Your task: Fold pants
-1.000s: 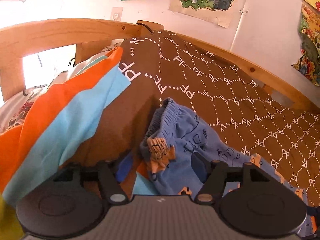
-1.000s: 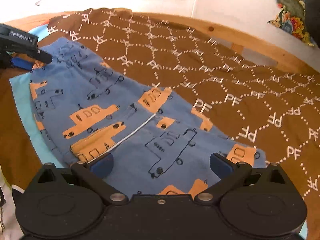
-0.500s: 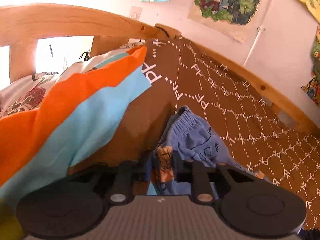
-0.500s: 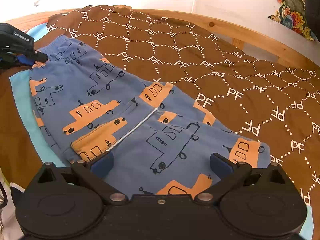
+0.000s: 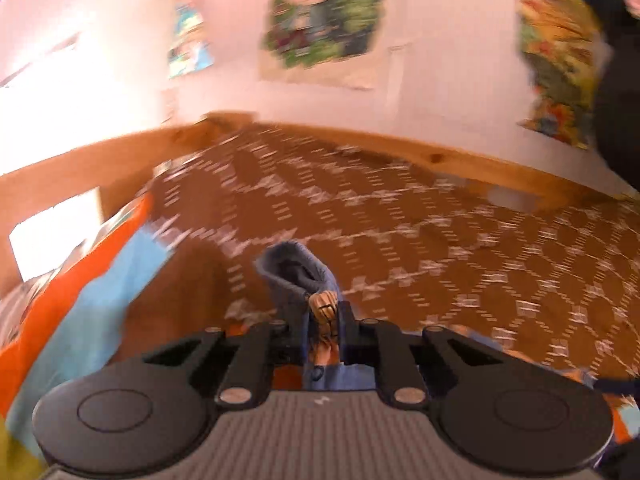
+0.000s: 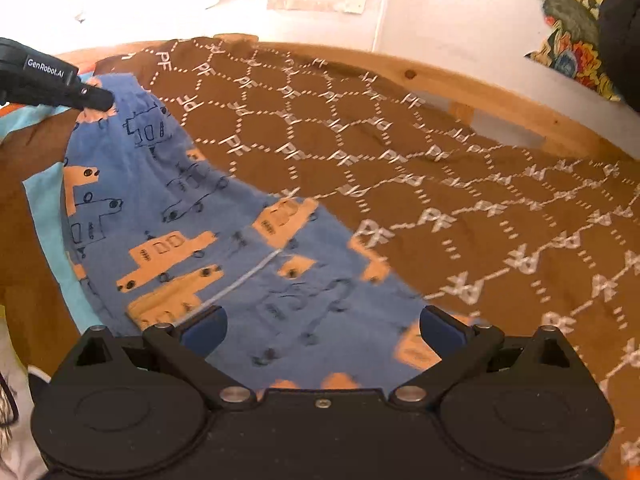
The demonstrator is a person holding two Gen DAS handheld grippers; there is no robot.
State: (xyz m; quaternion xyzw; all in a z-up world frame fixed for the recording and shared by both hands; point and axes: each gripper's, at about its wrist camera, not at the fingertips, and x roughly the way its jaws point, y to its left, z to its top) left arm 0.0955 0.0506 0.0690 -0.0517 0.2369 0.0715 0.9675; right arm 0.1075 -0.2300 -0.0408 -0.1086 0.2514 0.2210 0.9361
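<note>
Blue pants [image 6: 224, 240] with orange truck prints lie across the brown patterned bedspread [image 6: 440, 184]. My left gripper [image 5: 322, 324] is shut on the pants' waistband corner [image 5: 296, 276] and holds it lifted above the bed; it also shows in the right wrist view [image 6: 96, 100] at the far left end of the pants. My right gripper [image 6: 322, 330] is open, with its blue pads spread over the leg end of the pants.
A wooden bed frame [image 6: 480, 88] runs along the far side, below a white wall with posters [image 5: 324, 24]. An orange and light blue cloth [image 5: 80, 280] lies at the left. A light blue cloth edge [image 6: 44, 200] shows under the pants.
My left gripper closed on the waistband corner, then lifted it and swung right; its view is blurred by motion. My right gripper stays open over the leg end.
</note>
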